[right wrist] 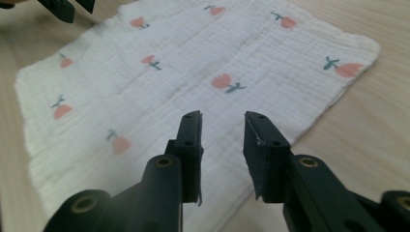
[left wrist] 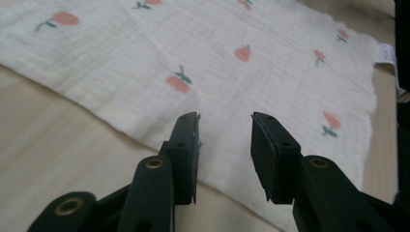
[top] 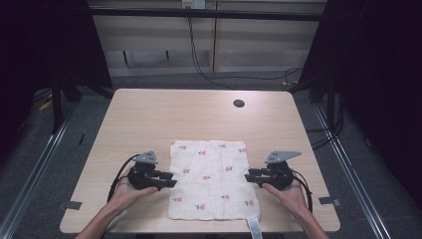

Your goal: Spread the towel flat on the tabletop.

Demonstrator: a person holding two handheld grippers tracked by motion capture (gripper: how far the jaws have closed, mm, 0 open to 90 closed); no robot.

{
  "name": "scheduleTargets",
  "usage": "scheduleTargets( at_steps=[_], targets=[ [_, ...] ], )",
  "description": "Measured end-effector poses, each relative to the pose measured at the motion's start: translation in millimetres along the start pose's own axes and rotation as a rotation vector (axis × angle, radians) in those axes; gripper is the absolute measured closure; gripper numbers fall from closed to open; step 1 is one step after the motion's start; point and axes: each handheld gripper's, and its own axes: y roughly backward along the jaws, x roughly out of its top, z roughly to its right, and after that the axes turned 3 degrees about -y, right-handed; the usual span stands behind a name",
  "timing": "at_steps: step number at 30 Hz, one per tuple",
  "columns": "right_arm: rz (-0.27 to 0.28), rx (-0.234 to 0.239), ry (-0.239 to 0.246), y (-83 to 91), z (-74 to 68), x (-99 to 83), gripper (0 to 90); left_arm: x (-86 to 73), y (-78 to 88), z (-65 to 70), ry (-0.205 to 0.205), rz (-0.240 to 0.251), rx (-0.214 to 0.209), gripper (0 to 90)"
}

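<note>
A white cloth (top: 210,179) printed with small red flowers lies flat on the near half of the wooden table (top: 199,114); a label tag (top: 254,227) sticks out at its near right corner. My left gripper (top: 170,179) sits at the cloth's left edge, jaws pointing right, open with nothing between them; in the left gripper view the cloth (left wrist: 217,63) lies just past the left gripper (left wrist: 225,126). My right gripper (top: 249,178) sits at the cloth's right edge, jaws pointing left, open and empty, with the cloth (right wrist: 193,72) beneath and beyond the right gripper (right wrist: 222,123).
A round cable hole (top: 239,103) is set in the far right part of the table. Black cables (top: 199,55) run down the wall behind. Dark frame posts stand at both sides of the table. The left gripper's tips (right wrist: 65,7) appear at the top left of the right gripper view.
</note>
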Motion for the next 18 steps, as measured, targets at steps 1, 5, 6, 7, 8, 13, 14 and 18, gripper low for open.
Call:
scheduleTargets(
  at_steps=[1, 5, 6, 7, 8, 13, 14, 18],
  targets=[
    [-0.009, -0.014, 0.001, -4.3, 3.3, 2.7, 66.2, 2.8, -3.0, -5.1, 0.014, 0.013, -0.004, 62.8],
    [-0.022, -0.055, -0.017, -18.7, 16.8, 6.2, 63.1, 9.3, -18.7, -13.8, 0.021, -0.004, -0.002, 60.5],
    [-0.031, -0.060, -0.017, -21.5, 19.1, 6.6, 62.6, 9.8, -21.4, -12.5, 0.010, -0.014, 0.011, 59.2],
    [-0.044, -0.064, -0.025, -23.7, 21.3, 6.8, 62.2, 10.0, -23.6, -11.7, -0.005, -0.022, 0.011, 58.2],
    [-0.051, -0.066, -0.029, -26.2, 23.8, 7.2, 61.3, 10.4, -23.7, -10.1, -0.015, -0.024, 0.015, 58.7],
    [-0.073, -0.087, -0.011, -36.8, 26.1, 8.3, 58.4, 12.0, -23.5, -5.9, -0.026, -0.014, 0.010, 58.7],
    [-0.088, -0.094, -0.001, -37.8, 24.5, 7.8, 58.8, 11.0, -26.4, -5.2, -0.030, -0.035, 0.018, 58.4],
    [-0.081, -0.134, 0.026, -37.9, 22.8, 4.2, 74.4, 9.9, -33.8, -2.0, -0.057, -0.069, 0.033, 55.7]
  ],
)
